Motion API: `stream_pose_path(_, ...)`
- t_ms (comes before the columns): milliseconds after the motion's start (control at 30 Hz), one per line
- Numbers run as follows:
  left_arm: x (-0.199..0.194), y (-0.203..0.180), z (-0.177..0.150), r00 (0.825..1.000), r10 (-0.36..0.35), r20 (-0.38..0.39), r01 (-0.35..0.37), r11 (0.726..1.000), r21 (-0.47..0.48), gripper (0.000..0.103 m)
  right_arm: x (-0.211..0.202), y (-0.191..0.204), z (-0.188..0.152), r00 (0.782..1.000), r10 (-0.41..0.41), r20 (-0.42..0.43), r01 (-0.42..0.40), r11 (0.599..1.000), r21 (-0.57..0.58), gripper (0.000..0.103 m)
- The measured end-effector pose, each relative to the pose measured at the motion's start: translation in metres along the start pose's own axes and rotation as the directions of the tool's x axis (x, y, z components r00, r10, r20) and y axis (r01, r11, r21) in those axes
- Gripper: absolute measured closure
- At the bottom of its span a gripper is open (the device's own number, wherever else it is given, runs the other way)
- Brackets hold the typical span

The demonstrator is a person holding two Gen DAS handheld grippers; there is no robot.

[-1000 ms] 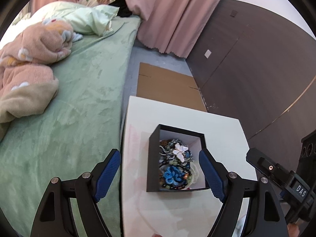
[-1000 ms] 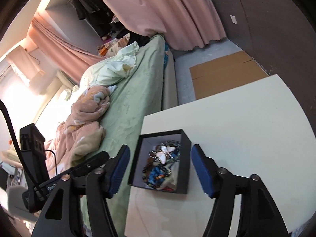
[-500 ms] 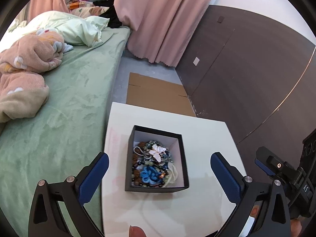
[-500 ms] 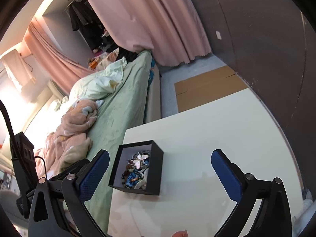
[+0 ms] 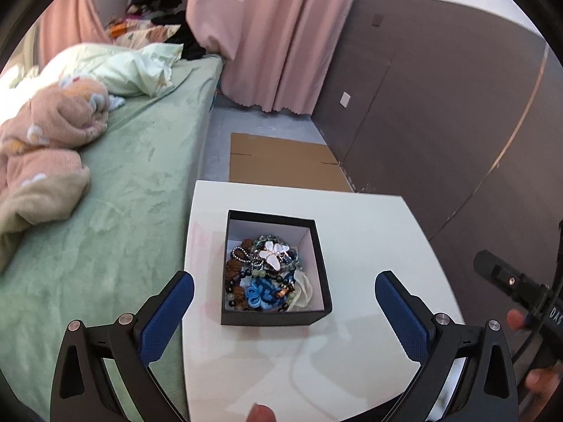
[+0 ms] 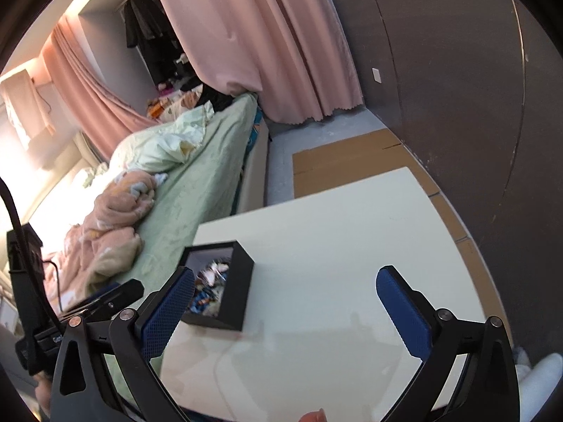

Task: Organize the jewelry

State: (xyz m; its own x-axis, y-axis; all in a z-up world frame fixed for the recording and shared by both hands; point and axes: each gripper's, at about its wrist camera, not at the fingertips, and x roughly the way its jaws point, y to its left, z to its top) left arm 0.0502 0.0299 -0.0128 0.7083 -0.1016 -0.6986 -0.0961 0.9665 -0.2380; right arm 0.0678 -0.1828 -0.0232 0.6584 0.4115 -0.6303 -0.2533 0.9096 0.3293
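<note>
A black open box (image 5: 274, 316) with a white lining stands on the white table (image 5: 369, 232). It holds a heap of jewelry (image 5: 246, 274): bead strings, a white butterfly piece (image 5: 272, 256) and a blue knotted piece (image 5: 260, 293). My left gripper (image 5: 284, 283) is open wide, hanging above and nearer than the box, with its blue pads (image 5: 165, 313) well apart from the walls. In the right wrist view the box (image 6: 235, 281) sits beside the left finger, partly hidden behind it. My right gripper (image 6: 285, 277) is open over bare table (image 6: 334, 228), holding nothing.
A bed with a green sheet (image 5: 123, 193) and a pink blanket (image 5: 45, 140) runs along the table's left edge. Flat cardboard (image 5: 281, 161) lies on the floor beyond the table. A dark wall panel (image 5: 440, 123) stands to the right, and a pink curtain (image 5: 274, 35) hangs behind.
Both grippers opened wider and drew back from the box, which had sat between each pair of fingers. In the right wrist view the box has slid toward the left finger.
</note>
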Motion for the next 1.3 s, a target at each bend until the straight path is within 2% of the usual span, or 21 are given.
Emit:
stream_pose_path(200,-0.014,-0.012,-0.008,0.998,0.038,0.042,-0.041,0.997,0.065,0.0,-0.014,0.004,-0.008,0.999,-0.047,0.011,0.048,0.997,-0.067,0.0)
stream_pose_path(533,-0.029,-0.025,-0.014,0.996,0.046,0.082,-0.055,0.993,0.109,0.0,-0.028,0.009,-0.019,0.999,-0.027,-0.022,0.025,0.994,-0.109,0.0)
stream_pose_path(1300,-0.038,-0.029,-0.012,0.993,0.056,0.103,-0.069,0.99,0.124,0.0,-0.028,0.008,-0.024,0.999,-0.009,-0.042,0.006,0.998,-0.062,0.0)
